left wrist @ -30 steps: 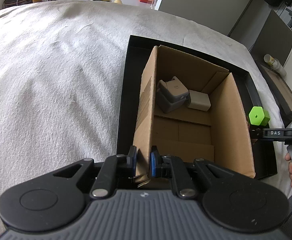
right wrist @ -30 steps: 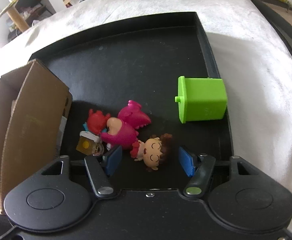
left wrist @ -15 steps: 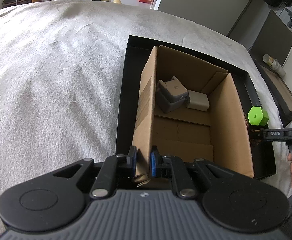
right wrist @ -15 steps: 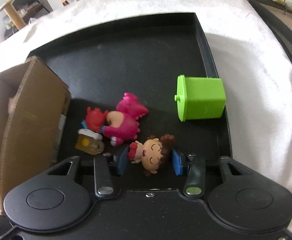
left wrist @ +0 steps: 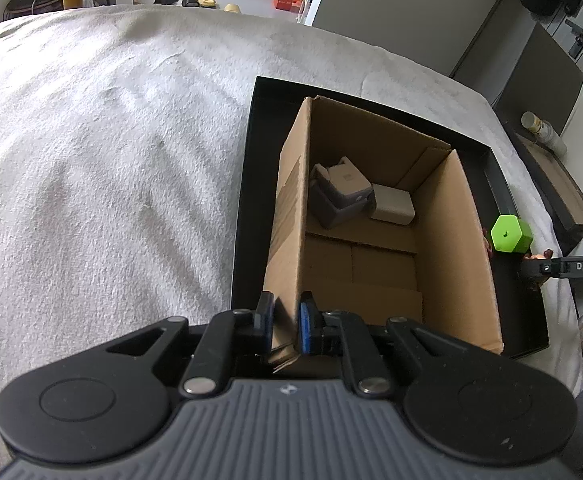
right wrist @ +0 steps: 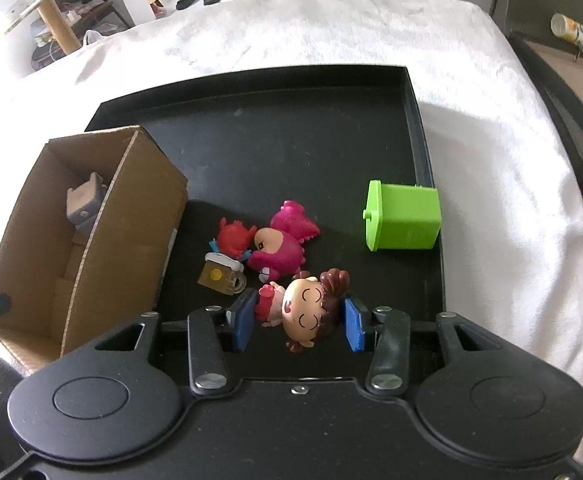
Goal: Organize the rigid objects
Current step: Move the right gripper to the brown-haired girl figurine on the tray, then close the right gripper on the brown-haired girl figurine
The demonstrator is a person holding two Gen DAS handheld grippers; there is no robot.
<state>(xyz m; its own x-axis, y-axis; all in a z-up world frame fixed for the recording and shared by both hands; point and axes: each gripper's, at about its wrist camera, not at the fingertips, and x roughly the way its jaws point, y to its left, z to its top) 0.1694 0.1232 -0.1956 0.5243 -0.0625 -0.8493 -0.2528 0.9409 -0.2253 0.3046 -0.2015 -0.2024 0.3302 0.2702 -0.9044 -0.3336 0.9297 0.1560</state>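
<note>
Leftmost, the left gripper (left wrist: 285,326) is pinching the near wall of the cardboard box (left wrist: 447,248), steadying it on the black tray (right wrist: 291,152); two grey blocks (left wrist: 341,196) are lying in its far corner. Further right, the right gripper (right wrist: 297,318) is clamping the doll figurine (right wrist: 305,308) crosswise, head toward five o'clock, so the box opening is sitting at roughly nine o'clock from it, nearer this hand's load. Pink dragon (right wrist: 285,242), padlock toy (right wrist: 221,278) and green bin (right wrist: 403,220) are waiting beyond, on the tray over a white blanket (right wrist: 491,120) in a cluttered room
</note>
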